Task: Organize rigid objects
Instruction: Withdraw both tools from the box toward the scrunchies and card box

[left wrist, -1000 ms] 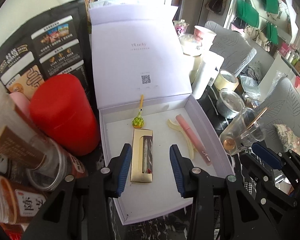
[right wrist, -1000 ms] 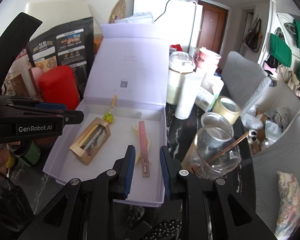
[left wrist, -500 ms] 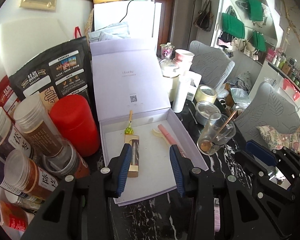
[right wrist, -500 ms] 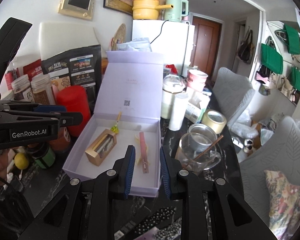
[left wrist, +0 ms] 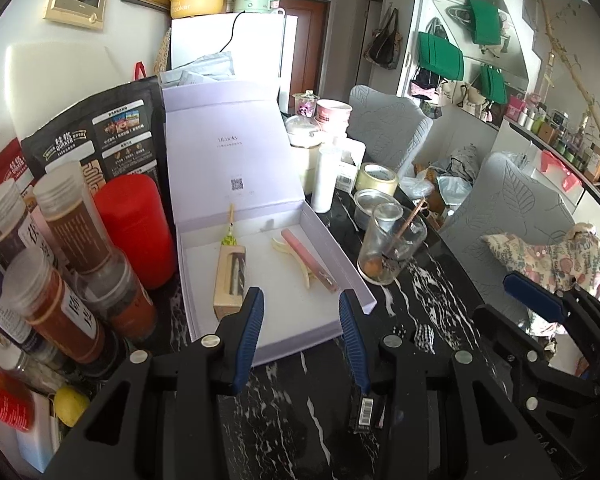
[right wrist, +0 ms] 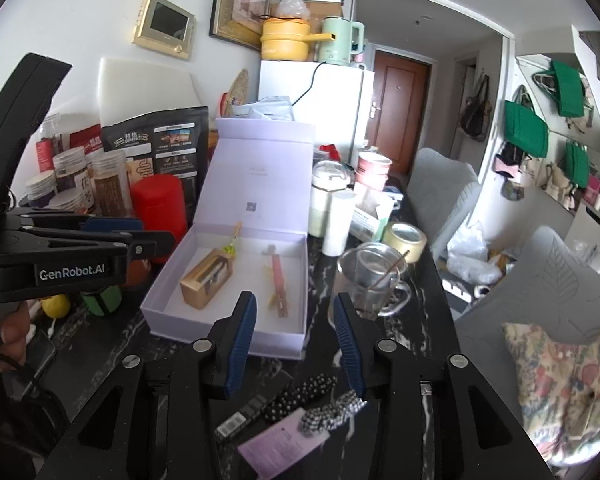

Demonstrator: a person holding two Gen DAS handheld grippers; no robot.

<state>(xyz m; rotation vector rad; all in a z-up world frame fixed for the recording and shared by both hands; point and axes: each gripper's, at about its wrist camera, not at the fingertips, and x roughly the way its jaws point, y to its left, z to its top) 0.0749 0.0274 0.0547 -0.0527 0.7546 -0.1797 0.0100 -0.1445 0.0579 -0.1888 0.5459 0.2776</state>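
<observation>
Lavender box (left wrist: 352, 264) (lid up) holds gold carton (left wrist: 230, 280), pink tube (left wrist: 308, 260); both grippers' fingers wide, empty.

The left gripper (left wrist: 300, 330) and right gripper (right wrist: 294, 332) are black plastic with ridged blue pads (left wrist: 252, 330) and round silver screws. One side says "GenRobot.AI" in white letters.

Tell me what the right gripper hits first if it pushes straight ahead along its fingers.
Probably the near right corner of the open lavender box: the right gripper is open and empty, and that wall sits just past its fingers. Depth is unclear; slightly higher, it would pass over toward the pink stick.
</observation>
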